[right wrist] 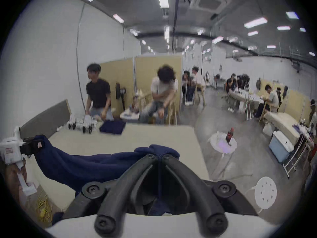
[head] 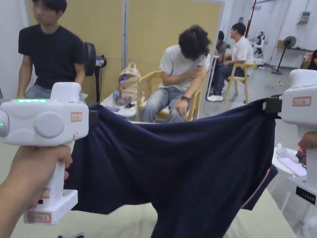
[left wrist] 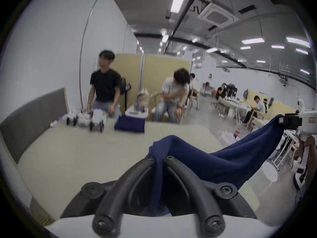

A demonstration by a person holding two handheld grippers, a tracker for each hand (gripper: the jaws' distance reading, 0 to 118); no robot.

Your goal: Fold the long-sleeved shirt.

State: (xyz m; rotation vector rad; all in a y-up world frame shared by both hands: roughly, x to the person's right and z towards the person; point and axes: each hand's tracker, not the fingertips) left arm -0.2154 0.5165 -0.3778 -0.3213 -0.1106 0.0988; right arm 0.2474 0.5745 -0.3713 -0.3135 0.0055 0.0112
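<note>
1. The left gripper [left wrist: 159,158] has both black jaws pressed together on a pinch of the dark navy knitted long-sleeved shirt [head: 185,161]; the cloth bunches above the jaw tips and runs down between them.
2. The right gripper [right wrist: 158,155] is clamped the same way on another part of the shirt's top edge, with a small fold of navy cloth standing over its jaw tips.
3. Between the two, the shirt hangs in the air like a banner, its top edge sagging in a shallow curve. Its lower part drops toward the pale cream padded surface [head: 130,223] below.
4. A striped trim shows at the hanging edge near the right side, in the head view.
5. Judged from the drape, the cloth is soft, limp and light, and not slippery in the jaws. It will not keep any shape by itself, so folds must be laid onto the surface.
6. Good holds are likely seams or corners, well apart, so the panel spreads flat.
7. A folded dark blue garment [left wrist: 130,125] lies at the far side of the surface.
</note>
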